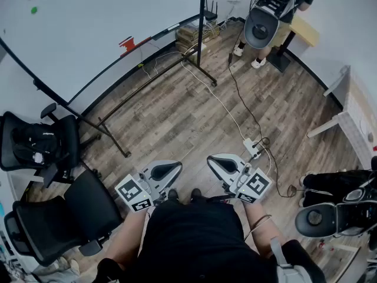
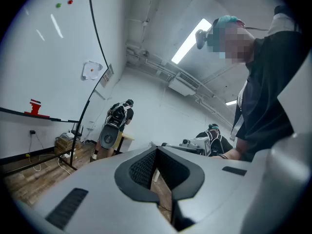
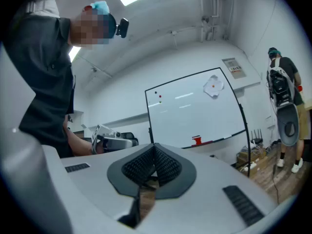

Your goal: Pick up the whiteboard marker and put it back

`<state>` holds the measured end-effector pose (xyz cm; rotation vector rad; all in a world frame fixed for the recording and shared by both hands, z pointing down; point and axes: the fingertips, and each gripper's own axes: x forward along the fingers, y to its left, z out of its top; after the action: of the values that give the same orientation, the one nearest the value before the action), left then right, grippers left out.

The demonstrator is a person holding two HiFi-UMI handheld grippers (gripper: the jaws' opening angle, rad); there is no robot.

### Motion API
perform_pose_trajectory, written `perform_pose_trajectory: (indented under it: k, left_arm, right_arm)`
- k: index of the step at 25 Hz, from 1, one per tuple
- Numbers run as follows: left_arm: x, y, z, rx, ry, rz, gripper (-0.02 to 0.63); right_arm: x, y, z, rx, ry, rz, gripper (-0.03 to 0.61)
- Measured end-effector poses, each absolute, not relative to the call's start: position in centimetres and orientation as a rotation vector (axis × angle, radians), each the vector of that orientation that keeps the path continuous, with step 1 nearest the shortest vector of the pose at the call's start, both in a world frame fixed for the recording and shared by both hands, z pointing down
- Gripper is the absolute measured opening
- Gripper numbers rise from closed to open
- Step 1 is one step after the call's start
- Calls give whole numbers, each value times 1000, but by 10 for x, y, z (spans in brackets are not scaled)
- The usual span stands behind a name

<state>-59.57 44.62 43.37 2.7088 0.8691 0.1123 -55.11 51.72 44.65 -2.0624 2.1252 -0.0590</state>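
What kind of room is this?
Probably an office or lab workspace: a freestanding whiteboard stands by the wall, black office chairs sit near it, and a power strip with cables lies on the wood-look floor.

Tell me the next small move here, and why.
Probably step toward the whiteboard. Both the left gripper and right gripper have jaws together on nothing and sit close to the body, well short of the board's tray, where only a red thing is clear; no marker can be made out.
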Motion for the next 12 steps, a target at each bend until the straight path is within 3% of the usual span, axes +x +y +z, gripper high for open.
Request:
perform_pose_trajectory:
  k: [12]
  left_arm:
    - [-596,439,429,2718,840,92,8]
  right_arm:
    - [-551,502,456,-2038,2209,-85,21]
